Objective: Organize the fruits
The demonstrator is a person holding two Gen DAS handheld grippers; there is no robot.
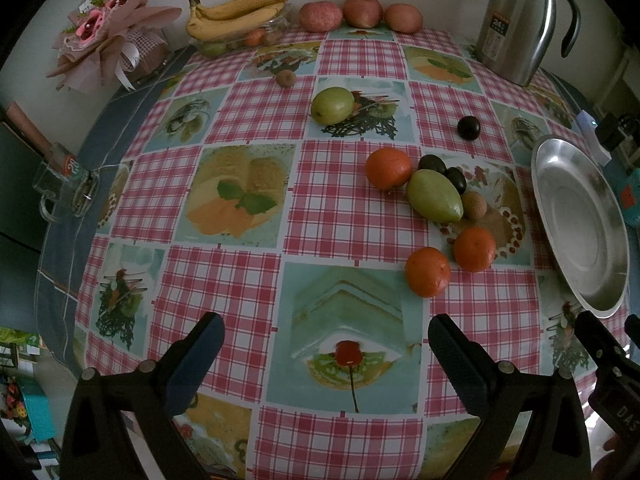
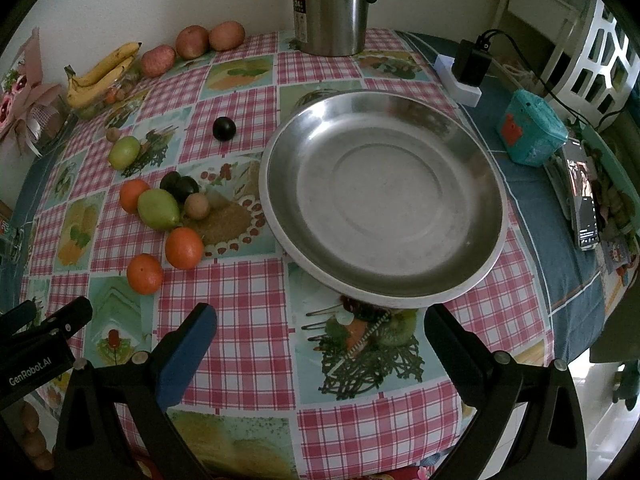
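Loose fruit cluster left of steel plate, none on it: three oranges, pale green fruits, dark plums, small brown one. Plate bare, likely the collecting dish, near table's right side within right gripper's reach. Left gripper low over checked cloth, short of nearest orange. Both sets of jaws spread wide, nothing held

kettle: top cut by far edge | bouquet: cut at left edge | phone screen: unreadable
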